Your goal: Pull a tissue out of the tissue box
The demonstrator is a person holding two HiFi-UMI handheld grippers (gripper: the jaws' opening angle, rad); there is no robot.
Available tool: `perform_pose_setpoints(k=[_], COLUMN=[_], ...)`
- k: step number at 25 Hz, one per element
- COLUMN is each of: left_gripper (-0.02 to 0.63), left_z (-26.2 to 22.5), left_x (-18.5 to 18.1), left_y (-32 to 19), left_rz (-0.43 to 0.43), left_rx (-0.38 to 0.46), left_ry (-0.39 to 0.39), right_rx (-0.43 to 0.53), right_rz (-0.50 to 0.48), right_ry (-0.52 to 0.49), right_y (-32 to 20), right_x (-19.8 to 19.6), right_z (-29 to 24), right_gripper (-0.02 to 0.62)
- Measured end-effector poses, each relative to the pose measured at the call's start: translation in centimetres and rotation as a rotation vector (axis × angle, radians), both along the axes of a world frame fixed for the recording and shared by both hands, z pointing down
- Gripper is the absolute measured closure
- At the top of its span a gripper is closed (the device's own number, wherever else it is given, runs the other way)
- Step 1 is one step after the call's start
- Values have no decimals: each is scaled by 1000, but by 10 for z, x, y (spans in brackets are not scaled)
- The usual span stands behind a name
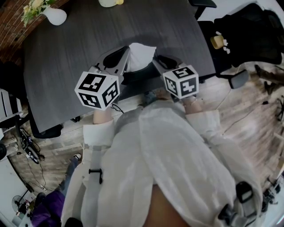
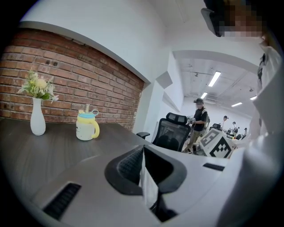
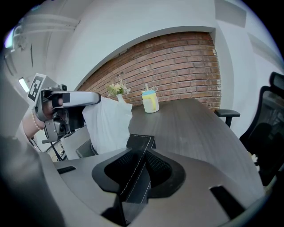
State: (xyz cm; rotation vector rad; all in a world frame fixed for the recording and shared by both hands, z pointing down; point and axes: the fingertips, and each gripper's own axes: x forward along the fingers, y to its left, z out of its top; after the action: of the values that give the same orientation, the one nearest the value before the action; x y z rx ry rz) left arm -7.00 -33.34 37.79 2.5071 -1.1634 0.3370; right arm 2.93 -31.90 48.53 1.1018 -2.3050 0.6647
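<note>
Tissue (image 3: 108,124) looks mostly drawn up. Left gripper (image 2: 143,155) jaws pinch it, right gripper (image 3: 143,156) jaws clamp the tissue box (image 3: 140,141) edge, and its tail seems not yet free.

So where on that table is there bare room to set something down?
The dark grey wooden table is bare between the white flower vase and the white tissue, and on the right, from the yellow mug to the table's edge. The near edge is crowded: black tissue box, tissue, left gripper, right gripper.
</note>
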Motion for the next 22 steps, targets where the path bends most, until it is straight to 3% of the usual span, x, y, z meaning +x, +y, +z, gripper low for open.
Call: perform_pose_setpoints(k=[22], left_gripper=[600], left_z=[-30], left_x=[-1], left_y=[-7], left_rz=[-24], left_rx=[70], left_ry=[53], right_rx=[9], right_rz=[8], right_ry=[5], right_y=[0], right_x=[1], right_z=[0], right_gripper=[506])
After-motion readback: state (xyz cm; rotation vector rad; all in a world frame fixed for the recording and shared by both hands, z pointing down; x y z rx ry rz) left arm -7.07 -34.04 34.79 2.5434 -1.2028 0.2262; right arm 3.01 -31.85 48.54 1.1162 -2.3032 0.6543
